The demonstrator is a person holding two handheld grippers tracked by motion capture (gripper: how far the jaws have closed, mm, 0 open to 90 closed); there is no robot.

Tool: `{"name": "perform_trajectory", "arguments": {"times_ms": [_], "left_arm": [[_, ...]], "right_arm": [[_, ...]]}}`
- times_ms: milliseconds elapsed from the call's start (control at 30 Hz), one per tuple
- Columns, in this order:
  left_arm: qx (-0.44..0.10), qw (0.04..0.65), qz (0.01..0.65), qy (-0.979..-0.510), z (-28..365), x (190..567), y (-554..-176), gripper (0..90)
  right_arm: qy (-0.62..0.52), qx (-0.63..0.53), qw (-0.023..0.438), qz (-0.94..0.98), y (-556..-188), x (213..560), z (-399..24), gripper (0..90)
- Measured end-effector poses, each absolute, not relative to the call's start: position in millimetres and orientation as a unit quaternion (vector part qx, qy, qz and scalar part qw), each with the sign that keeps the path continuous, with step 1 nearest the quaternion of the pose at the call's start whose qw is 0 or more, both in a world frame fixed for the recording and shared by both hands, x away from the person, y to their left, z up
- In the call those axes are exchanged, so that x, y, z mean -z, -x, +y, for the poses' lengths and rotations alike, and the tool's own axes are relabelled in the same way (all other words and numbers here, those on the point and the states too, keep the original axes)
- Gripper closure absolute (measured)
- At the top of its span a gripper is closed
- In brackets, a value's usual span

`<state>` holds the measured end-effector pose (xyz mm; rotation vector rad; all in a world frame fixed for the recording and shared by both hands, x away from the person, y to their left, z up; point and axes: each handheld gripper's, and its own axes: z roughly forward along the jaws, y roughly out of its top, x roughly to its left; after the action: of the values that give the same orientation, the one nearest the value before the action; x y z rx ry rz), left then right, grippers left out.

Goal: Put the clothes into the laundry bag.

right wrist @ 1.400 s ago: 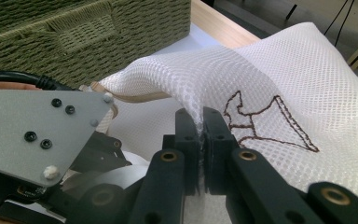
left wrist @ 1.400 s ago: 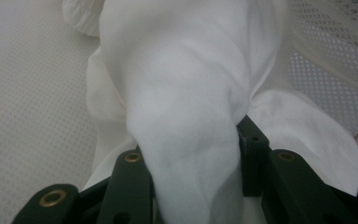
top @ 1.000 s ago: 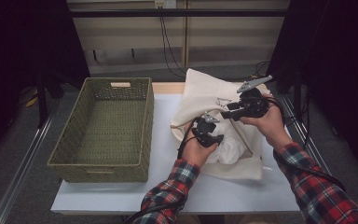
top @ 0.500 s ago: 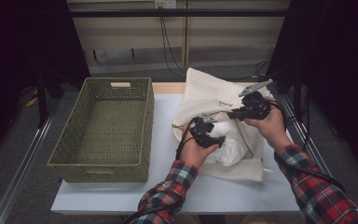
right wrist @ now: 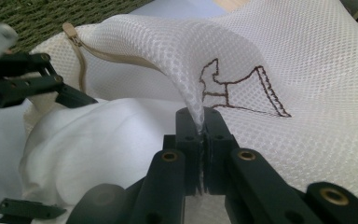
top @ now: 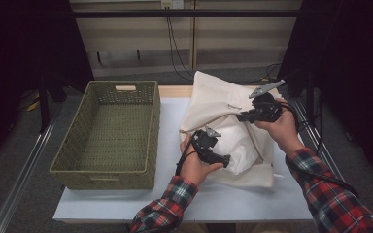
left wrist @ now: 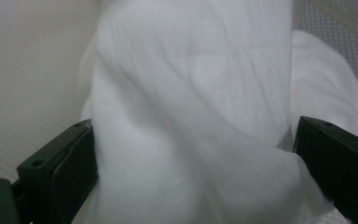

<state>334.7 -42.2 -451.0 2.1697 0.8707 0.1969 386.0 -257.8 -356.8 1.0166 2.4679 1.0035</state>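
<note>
Right gripper (right wrist: 200, 135) pinches a fold of the cream mesh laundry bag (top: 218, 99), centre-right on the tabletop (top: 175, 204); left gripper (left wrist: 193, 144), jaws just opened, straddles the white cloth bundle (left wrist: 191, 93), pads not pressing.

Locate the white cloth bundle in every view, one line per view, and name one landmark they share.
High view: the white cloth bundle lies right of centre, in the mouth of the mesh laundry bag.
Left gripper view: it spans the middle, between the open jaws.
Right gripper view: lower left, under the lifted mesh.
Shared landmark: the mesh laundry bag.
</note>
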Motion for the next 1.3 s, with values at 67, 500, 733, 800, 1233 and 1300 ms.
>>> {"name": "perform_trajectory", "arguments": {"times_ms": [67, 500, 733, 800, 1233, 1300], "left_arm": [[-0.084, 0.379, 0.338, -0.857, -45, 456, -333, 3.6], [-0.102, 0.341, 0.323, -0.877, -59, 468, -328, 40.8], [-0.110, 0.323, 0.326, -0.882, -67, 461, -326, 65.2], [-0.106, 0.331, 0.334, -0.876, -65, 458, -329, 66.6], [-0.122, 0.366, 0.351, -0.853, -66, 436, -348, 67.6], [-0.125, 0.369, 0.353, -0.851, -67, 437, -352, 67.5]], "right_arm": [[-0.352, -0.353, 0.139, 0.855, -386, 356, -257, 87.4], [-0.346, -0.359, 0.136, 0.856, -385, 355, -256, 87.5], [-0.344, -0.365, 0.136, 0.854, -385, 353, -255, 87.7], [-0.343, -0.366, 0.135, 0.855, -385, 351, -254, 87.8], [-0.343, -0.380, 0.132, 0.849, -380, 349, -259, 88.2], [-0.342, -0.382, 0.130, 0.849, -379, 348, -259, 88.3]]}}
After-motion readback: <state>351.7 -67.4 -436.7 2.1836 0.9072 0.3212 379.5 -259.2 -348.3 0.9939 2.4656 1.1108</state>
